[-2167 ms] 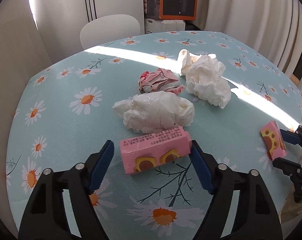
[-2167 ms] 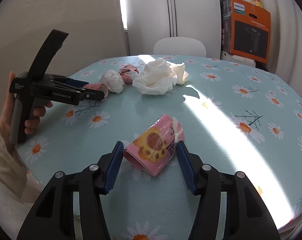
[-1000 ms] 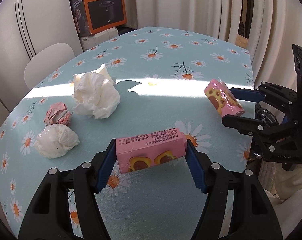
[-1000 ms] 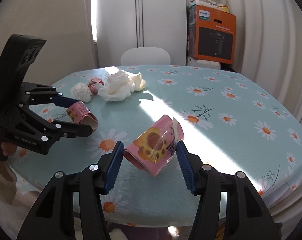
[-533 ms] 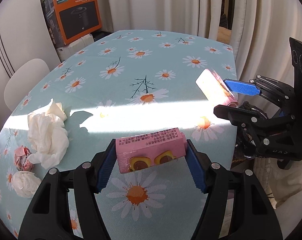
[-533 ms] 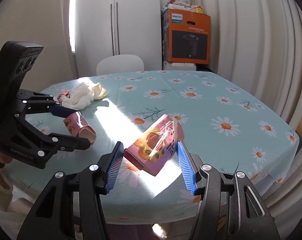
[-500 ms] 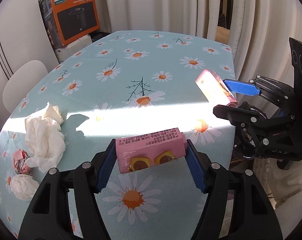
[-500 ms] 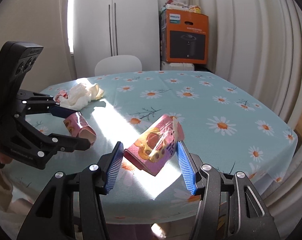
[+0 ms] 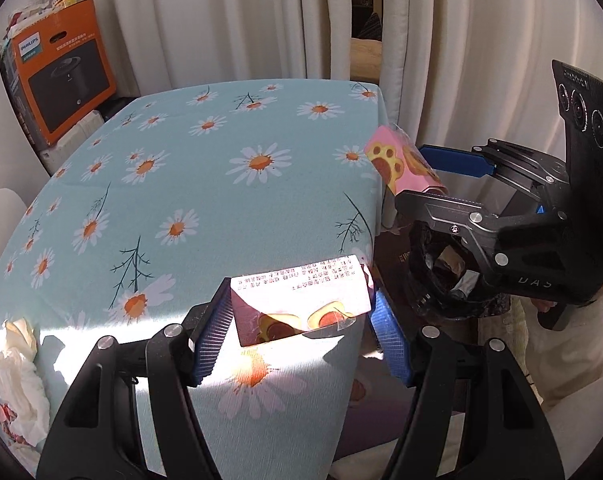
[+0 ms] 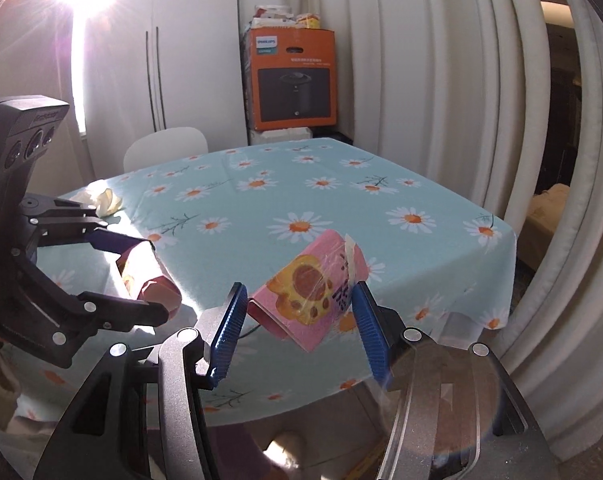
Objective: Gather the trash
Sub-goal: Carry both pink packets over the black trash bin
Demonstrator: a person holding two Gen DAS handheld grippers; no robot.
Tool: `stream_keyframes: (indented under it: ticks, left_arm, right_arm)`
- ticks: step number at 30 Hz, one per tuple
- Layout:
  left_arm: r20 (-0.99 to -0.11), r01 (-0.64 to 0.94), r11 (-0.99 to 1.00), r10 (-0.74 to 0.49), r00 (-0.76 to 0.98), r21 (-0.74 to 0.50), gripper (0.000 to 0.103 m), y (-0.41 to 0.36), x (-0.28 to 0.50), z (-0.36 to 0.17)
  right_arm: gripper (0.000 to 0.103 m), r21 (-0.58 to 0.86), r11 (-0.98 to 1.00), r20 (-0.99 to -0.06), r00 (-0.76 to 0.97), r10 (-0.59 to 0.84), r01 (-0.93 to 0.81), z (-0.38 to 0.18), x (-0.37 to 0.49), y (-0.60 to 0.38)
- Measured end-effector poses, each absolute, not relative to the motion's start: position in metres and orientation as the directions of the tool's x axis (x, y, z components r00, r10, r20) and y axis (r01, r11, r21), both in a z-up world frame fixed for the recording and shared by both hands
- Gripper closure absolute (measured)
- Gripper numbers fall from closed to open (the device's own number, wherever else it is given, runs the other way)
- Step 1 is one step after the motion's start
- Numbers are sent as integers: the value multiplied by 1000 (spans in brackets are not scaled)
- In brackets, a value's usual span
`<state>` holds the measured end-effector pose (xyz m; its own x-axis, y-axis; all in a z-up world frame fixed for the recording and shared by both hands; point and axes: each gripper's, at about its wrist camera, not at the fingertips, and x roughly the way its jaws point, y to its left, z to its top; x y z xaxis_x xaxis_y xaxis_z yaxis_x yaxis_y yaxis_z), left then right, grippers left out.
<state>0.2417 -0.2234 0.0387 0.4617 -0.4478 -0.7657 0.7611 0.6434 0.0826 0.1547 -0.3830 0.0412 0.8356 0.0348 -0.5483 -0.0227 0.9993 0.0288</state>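
Your left gripper [image 9: 301, 332] pinches a pink carton [image 9: 299, 300] crosswise between its blue pads, holding it above the table edge where the daisy tablecloth [image 9: 205, 184] drops away. Your right gripper [image 10: 297, 328] clamps a second pink wrapper [image 10: 313, 300], tilted, over the table's near corner. Crumpled tissues [image 9: 17, 376] lie on the cloth well behind; a black-lined bin [image 9: 441, 280] stands beside the table, under your right gripper.

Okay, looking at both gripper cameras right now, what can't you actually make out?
- Bin, left wrist view: the right gripper covers most of it, contents unclear.
- Crumpled tissues, left wrist view: cut off by the lens edge.
- Window area, right wrist view: washed out by sun glare.
- Print on the left gripper's pink packet: too small to read.
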Motion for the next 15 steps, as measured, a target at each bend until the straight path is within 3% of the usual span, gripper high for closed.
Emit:
stream_keyframes:
  ticks: [6, 15]
  left_arm:
    - [-780, 812, 569, -446, 440, 133, 36, -277, 235, 32]
    - [-812, 894, 435, -480, 333, 109, 36, -357, 221, 16]
  right_arm:
    - [52, 26, 996, -547, 835, -61, 90, 39, 125, -432]
    - [52, 13, 965, -574, 792, -207, 262, 25, 77, -504]
